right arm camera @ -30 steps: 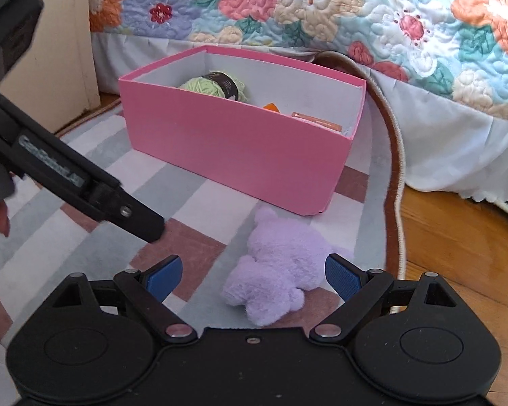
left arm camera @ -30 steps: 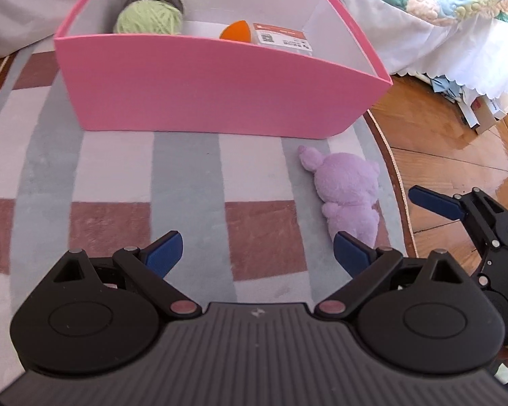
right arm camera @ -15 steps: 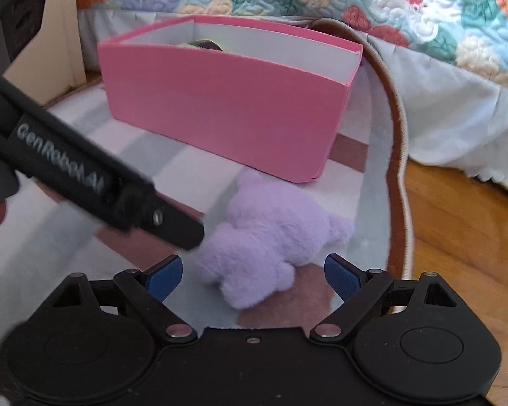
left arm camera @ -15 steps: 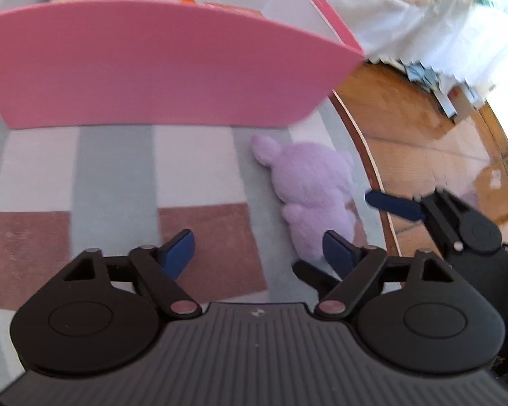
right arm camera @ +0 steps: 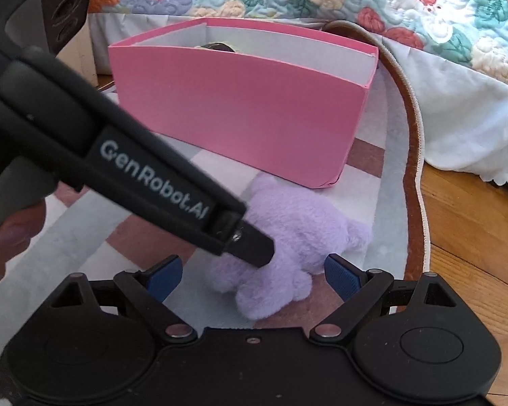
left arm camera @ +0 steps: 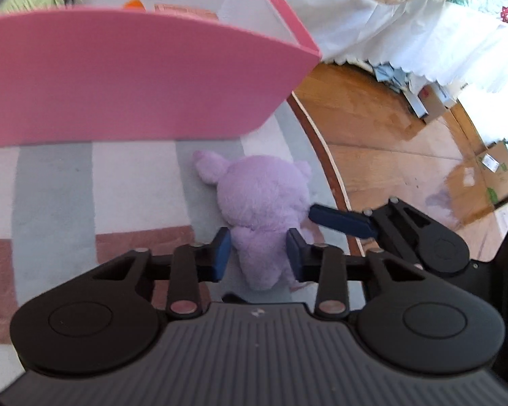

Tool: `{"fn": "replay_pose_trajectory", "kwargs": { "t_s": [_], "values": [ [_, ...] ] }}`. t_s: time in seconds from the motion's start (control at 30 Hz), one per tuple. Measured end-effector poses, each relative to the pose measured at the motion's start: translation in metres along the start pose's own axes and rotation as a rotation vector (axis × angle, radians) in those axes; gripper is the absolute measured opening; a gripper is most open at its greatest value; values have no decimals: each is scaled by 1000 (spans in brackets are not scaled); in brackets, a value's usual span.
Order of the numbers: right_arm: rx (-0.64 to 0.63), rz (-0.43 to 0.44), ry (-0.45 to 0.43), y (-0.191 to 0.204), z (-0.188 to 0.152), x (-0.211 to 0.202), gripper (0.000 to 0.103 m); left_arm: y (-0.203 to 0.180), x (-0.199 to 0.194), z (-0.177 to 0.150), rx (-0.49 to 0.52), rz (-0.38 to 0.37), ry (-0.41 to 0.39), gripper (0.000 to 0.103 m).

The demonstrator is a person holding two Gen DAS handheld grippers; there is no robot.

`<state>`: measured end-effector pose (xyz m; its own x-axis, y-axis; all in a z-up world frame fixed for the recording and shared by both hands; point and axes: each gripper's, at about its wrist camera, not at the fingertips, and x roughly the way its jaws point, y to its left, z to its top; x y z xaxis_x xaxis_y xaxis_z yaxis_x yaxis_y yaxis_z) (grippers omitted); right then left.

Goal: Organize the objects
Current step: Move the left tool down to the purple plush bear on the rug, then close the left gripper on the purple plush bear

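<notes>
Left wrist view, your left tongs (left arm camera: 258, 254) just closing, pinching the fluffy lilac plush toy (left arm camera: 262, 203) beside the pink cardboard box (left arm camera: 135, 77), your right tongs (right arm camera: 252, 276) spread wide around it.

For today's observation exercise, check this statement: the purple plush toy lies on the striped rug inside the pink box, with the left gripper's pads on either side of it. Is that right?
Not quite. The purple plush toy lies on the striped rug in front of the pink box, not inside it, as both wrist views show. The left gripper does have its pads on either side of it.

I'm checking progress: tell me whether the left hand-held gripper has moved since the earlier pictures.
Yes. The left hand-held gripper moved toward the pink box, and its jaws have just been closing around the purple plush toy.
</notes>
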<state>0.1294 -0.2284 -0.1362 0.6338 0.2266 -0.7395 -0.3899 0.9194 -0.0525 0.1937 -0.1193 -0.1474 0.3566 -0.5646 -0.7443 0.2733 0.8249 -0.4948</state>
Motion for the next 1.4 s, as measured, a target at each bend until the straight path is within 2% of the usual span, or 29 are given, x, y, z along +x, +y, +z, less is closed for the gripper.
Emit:
{"fn": "replay_pose_trajectory", "kwargs": {
  "t_s": [0.17,0.23,0.33,0.57,0.63,0.73,0.83,0.93,1.0,1.07,1.1,1.13,1.2,1.3,1.37,1.4],
  "values": [
    [64,-8,17,-10,1,13,94,6,5,3,-38,-35,25,30],
    [135,-12,40,-16,0,19,94,5,2,3,-35,-39,15,29],
    [216,5,25,-21,1,17,94,4,-4,4,-22,-33,-10,26],
    [180,13,29,-10,7,13,79,8,-16,6,-43,-27,-1,22],
    [195,33,27,-11,8,14,77,11,-21,7,-61,-55,14,22],
    [138,24,19,-3,10,16,74,15,-24,7,-101,-85,33,22],
    [62,8,7,7,12,14,72,19,-27,9,-98,-25,27,22],
    [48,23,-1,12,13,13,71,27,-32,10,-121,13,24,23],
    [52,34,-3,13,14,13,70,32,-34,11,-142,24,22,26],
    [72,55,-3,12,15,14,70,37,-35,9,-175,42,21,37],
    [107,74,0,9,16,14,70,38,-36,7,-193,56,18,48],
    [159,99,4,4,17,14,70,40,-37,5,-201,73,15,53],
    [230,128,14,-3,18,15,70,43,-37,5,-206,80,6,53],
    [203,117,11,5,16,16,70,46,-38,6,-226,72,-14,49],
    [170,101,14,10,17,15,70,46,-37,6,-217,60,-19,40],
    [158,94,17,12,17,15,70,45,-37,6,-218,42,-16,32]
  ]
}}
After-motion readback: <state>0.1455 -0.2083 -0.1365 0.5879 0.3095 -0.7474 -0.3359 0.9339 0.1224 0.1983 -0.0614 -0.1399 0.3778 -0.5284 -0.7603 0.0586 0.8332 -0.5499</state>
